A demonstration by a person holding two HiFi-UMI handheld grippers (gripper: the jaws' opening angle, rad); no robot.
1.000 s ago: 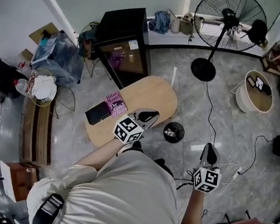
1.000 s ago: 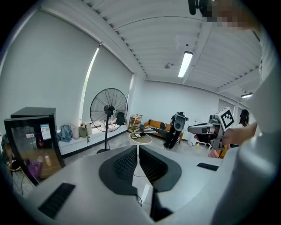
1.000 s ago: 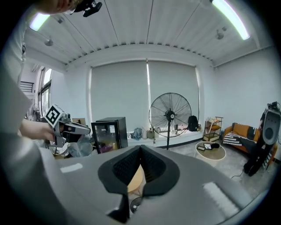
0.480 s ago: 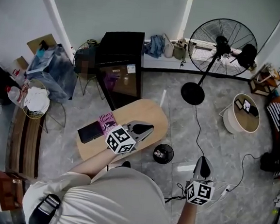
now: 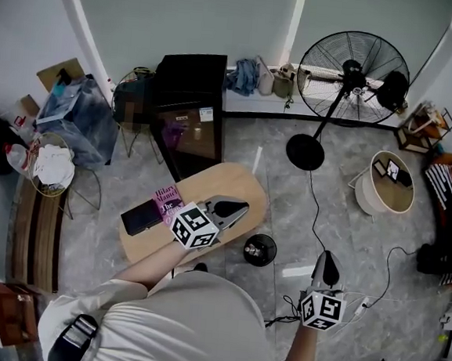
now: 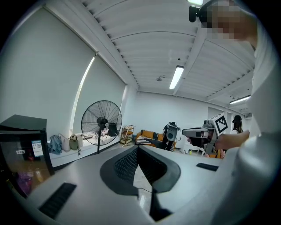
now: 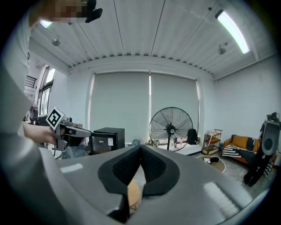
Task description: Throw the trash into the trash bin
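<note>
Trash bin: small, round, black, open-topped, on the floor just beside the oval surface. Pale bits inside, too small to identify.

My left hand-held gripper and right hand-held gripper both have jaws together, nothing between them. The left is over the surface edge, the right over bare floor. Risk: I can't pick out any loose trash from here, so guessing could mean grabbing the pink book instead.

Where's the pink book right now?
In the head view, the pink book lies on the oval wooden table, left of centre, beside a flat black thing.
</note>
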